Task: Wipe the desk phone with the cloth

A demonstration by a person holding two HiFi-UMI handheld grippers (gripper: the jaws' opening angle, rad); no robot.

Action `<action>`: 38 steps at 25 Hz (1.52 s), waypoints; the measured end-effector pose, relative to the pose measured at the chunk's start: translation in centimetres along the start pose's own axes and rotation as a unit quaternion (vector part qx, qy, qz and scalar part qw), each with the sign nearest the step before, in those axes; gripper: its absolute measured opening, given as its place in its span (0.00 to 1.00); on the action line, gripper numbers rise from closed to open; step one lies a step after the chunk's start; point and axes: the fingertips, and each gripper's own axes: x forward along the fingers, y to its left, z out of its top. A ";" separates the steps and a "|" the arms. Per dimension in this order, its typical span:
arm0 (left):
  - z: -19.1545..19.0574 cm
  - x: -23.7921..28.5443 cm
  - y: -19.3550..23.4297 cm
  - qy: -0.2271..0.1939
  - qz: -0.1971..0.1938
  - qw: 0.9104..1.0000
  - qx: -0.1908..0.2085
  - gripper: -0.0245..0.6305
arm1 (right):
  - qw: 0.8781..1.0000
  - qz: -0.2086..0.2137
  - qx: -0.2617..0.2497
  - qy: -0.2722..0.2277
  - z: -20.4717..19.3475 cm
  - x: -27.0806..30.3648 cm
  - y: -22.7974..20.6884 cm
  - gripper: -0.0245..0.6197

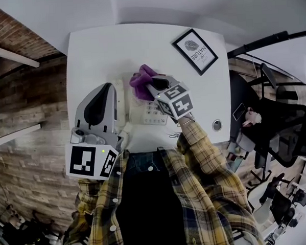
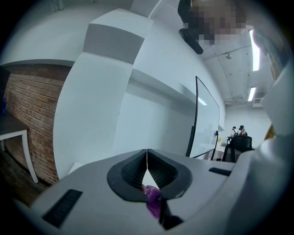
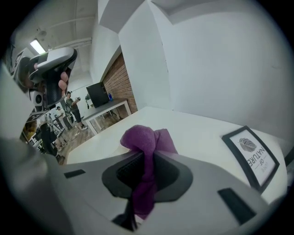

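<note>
A white desk phone (image 1: 151, 113) lies on the white desk (image 1: 98, 50), partly hidden under both grippers. My right gripper (image 1: 154, 85) is shut on a purple cloth (image 1: 140, 78), which is bunched over the phone's far end. In the right gripper view the cloth (image 3: 143, 137) bulges out past the jaws of the right gripper (image 3: 146, 160) and hangs down between them. My left gripper (image 1: 108, 87) hovers at the phone's left side with its jaws pointing away from me. In its own view the left gripper (image 2: 146, 152) is shut with its tips touching and holds nothing. A bit of purple shows behind them.
A black-framed print (image 1: 195, 50) lies at the desk's far right, seen also as the frame (image 3: 255, 153) in the right gripper view. A round cable grommet (image 1: 216, 125) sits near the right front edge. Office chairs (image 1: 281, 133) stand to the right, a brick wall (image 1: 15, 34) to the left.
</note>
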 end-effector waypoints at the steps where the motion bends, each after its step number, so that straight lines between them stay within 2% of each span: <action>1: 0.0 0.0 0.0 0.000 -0.001 1.000 0.000 0.06 | 1.000 -0.004 0.003 -0.001 -0.2 -0.3 -0.3 0.13; 16: -0.4 1.4 -1.3 0.008 -0.028 1.000 0.004 0.06 | 0.996 -0.064 0.060 -0.008 -3.6 -4.9 -5.2 0.13; 24: -0.3 1.2 -0.9 0.007 -0.027 1.000 0.001 0.06 | 0.996 -0.070 0.059 -0.005 -4.6 -5.8 -4.5 0.13; 31: -0.2 1.2 -0.7 0.006 -0.027 1.000 -0.002 0.06 | 0.995 -0.070 0.076 0.004 -7.1 -6.5 -3.3 0.13; 38: -0.3 0.8 -0.5 0.006 -0.023 1.000 -0.004 0.06 | 0.997 -0.063 0.036 0.002 -6.8 -5.5 -2.2 0.13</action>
